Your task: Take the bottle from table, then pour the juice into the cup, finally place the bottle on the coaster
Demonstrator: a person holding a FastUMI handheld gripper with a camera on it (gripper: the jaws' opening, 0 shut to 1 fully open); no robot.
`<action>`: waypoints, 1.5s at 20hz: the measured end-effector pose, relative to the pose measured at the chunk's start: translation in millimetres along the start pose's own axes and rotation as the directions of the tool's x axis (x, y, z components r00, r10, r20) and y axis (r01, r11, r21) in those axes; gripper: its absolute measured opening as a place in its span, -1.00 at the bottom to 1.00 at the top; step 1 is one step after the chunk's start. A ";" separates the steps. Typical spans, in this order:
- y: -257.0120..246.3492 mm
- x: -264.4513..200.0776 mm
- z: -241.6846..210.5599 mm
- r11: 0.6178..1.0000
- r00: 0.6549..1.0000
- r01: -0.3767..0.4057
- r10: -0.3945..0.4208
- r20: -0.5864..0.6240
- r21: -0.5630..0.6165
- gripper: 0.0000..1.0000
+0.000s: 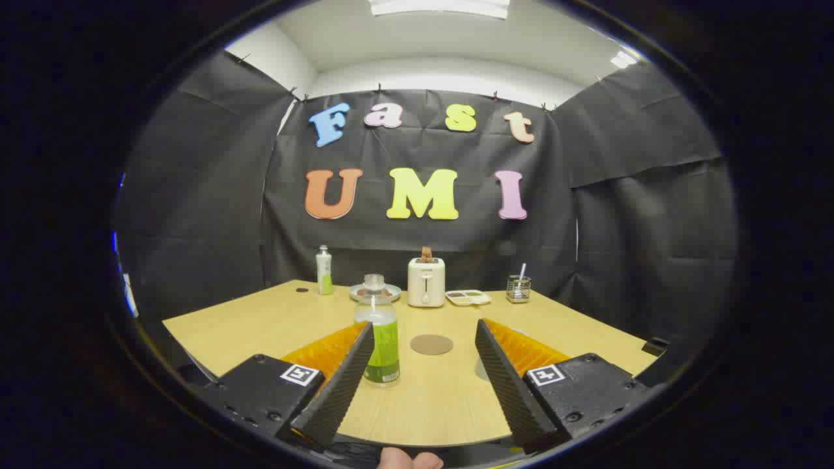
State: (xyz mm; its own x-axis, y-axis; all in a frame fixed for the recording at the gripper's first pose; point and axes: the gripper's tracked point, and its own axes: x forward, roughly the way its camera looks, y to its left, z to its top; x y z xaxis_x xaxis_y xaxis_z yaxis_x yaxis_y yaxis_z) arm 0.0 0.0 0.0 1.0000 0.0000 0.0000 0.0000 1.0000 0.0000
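Bottle [378,329] stands upright on the table [260,326], beside the wide-apart tongs [423,339].

A staged recording booth: black cloth walls [195,195] around a wooden table [260,326].
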 end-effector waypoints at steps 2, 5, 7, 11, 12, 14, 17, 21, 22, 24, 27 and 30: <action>-1.6 1.4 1.1 1.000 1.000 -0.008 0.008 -0.001 0.004 1.00; -4.8 3.3 2.1 1.000 1.000 -0.006 0.006 -0.004 -0.001 1.00; -6.3 2.6 4.0 1.000 1.000 -0.010 0.010 0.001 0.003 1.00; -4.9 -1.4 3.5 1.000 1.000 -0.021 0.021 0.012 0.009 1.00; -1.8 -2.7 4.9 0.999 0.999 -0.031 0.031 0.022 0.018 1.00; 1.3 -3.3 6.1 0.999 0.999 -0.039 0.038 0.031 0.023 1.00; -0.8 -2.5 0.4 1.000 0.999 -0.030 0.030 0.017 -0.003 1.00; -3.8 -1.6 0.4 1.000 1.000 -0.018 0.018 0.011 0.005 1.00; -6.6 -1.9 -2.2 1.000 1.000 -0.003 0.003 0.009 0.010 1.00; -2.6 -1.3 -6.2 1.000 1.000 0.002 -0.002 0.009 0.021 1.00; 5.7 0.2 -12.8 1.000 1.000 -0.009 0.009 -0.001 0.026 1.00; 16.9 1.4 -15.1 1.000 1.000 -0.014 0.013 0.014 0.026 1.00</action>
State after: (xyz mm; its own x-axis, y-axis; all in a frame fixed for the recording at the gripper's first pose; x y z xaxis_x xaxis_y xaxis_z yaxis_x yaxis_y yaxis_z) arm 1.4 16.9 -15.1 0.9998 0.0132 0.0140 -0.0135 0.9996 0.0262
